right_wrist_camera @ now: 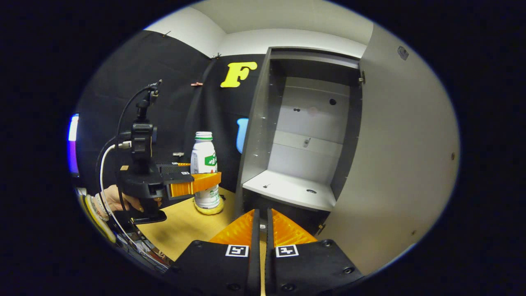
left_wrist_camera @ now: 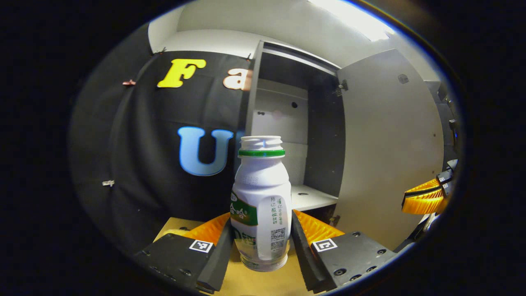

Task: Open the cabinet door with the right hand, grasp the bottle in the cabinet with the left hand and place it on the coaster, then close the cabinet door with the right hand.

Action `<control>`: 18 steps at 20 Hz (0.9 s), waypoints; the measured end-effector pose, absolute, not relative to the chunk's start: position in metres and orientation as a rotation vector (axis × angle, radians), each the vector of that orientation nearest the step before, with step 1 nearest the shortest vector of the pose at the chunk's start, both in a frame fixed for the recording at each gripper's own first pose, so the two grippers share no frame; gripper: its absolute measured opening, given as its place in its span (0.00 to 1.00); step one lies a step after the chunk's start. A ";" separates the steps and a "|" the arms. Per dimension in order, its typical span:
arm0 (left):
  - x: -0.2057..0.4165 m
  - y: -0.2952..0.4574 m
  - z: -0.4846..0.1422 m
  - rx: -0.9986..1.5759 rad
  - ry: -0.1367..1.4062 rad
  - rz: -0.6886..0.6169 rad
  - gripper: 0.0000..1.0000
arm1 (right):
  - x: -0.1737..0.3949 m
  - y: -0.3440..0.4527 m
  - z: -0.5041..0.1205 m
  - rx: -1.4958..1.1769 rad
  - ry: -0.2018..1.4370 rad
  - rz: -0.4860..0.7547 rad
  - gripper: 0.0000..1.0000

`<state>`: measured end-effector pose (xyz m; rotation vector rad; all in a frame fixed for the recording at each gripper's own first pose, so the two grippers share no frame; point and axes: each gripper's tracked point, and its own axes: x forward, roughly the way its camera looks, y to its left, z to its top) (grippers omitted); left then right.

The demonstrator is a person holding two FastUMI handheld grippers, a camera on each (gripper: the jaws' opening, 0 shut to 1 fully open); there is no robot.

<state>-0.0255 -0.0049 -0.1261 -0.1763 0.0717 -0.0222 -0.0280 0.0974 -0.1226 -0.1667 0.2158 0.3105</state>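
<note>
A white bottle (left_wrist_camera: pixel 261 205) with a green neck ring and no cap stands upright between my left gripper's (left_wrist_camera: pixel 260 230) fingers, both dark pads against its sides. In the right gripper view the same bottle (right_wrist_camera: pixel 205 164) rests on a yellow coaster (right_wrist_camera: pixel 210 209) on the wooden table, with the left gripper (right_wrist_camera: pixel 193 183) around its lower half and a hand behind it. My right gripper (right_wrist_camera: pixel 259 216) is shut with nothing in it, low in front of the open grey cabinet (right_wrist_camera: pixel 304 123). Its orange finger (left_wrist_camera: pixel 425 197) peeks in at the right edge.
The cabinet door (right_wrist_camera: pixel 404 152) stands swung wide open to the right, close beside my right gripper. The cabinet's pale shelf (right_wrist_camera: pixel 289 189) is bare. The wooden table (right_wrist_camera: pixel 181 226) runs left of the cabinet, with cables near its front corner.
</note>
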 end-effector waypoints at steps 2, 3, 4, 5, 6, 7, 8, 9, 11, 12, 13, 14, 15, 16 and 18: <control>-0.046 0.002 -0.156 -0.189 0.104 0.047 0.73 | -0.028 0.095 -0.137 -0.182 0.219 0.340 0.09; -0.056 0.004 -0.171 -0.196 0.120 0.072 0.73 | -0.027 0.094 -0.144 -0.185 0.222 0.346 0.09; -0.064 0.004 -0.185 -0.207 0.134 0.088 0.74 | -0.024 0.096 -0.154 -0.182 0.226 0.354 0.09; -0.072 0.004 -0.198 -0.219 0.141 0.096 0.73 | -0.021 0.098 -0.165 -0.176 0.233 0.358 0.09; -0.079 0.003 -0.210 -0.229 0.137 0.099 0.74 | -0.015 0.099 -0.177 -0.173 0.240 0.353 0.09; -0.083 0.003 -0.224 -0.232 0.138 0.097 0.73 | -0.009 0.095 -0.191 -0.178 0.251 0.326 0.09; -0.088 0.003 -0.240 -0.223 0.144 0.107 0.74 | -0.001 0.089 -0.204 -0.185 0.259 0.289 0.09; -0.092 0.003 -0.259 -0.216 0.156 0.116 0.74 | 0.003 0.085 -0.218 -0.194 0.271 0.257 0.09; -0.096 -0.003 -0.298 -0.232 0.189 0.114 0.74 | 0.004 0.084 -0.248 -0.200 0.307 0.227 0.10; -0.099 -0.008 -0.315 -0.248 0.202 0.107 0.74 | 0.002 0.085 -0.261 -0.196 0.328 0.226 0.09; -0.101 -0.013 -0.327 -0.257 0.207 0.104 0.74 | -0.001 0.085 -0.273 -0.195 0.346 0.225 0.09; -0.103 -0.017 -0.338 -0.255 0.204 0.100 0.74 | -0.004 0.083 -0.284 -0.198 0.365 0.222 0.09; -0.103 -0.020 -0.347 -0.244 0.196 0.099 0.74 | -0.008 0.081 -0.294 -0.200 0.382 0.217 0.09; -0.104 -0.022 -0.356 -0.231 0.193 0.105 0.74 | -0.011 0.081 -0.305 -0.196 0.403 0.218 0.09; -0.106 -0.024 -0.377 -0.216 0.217 0.110 0.74 | -0.018 0.080 -0.320 -0.182 0.427 0.217 0.09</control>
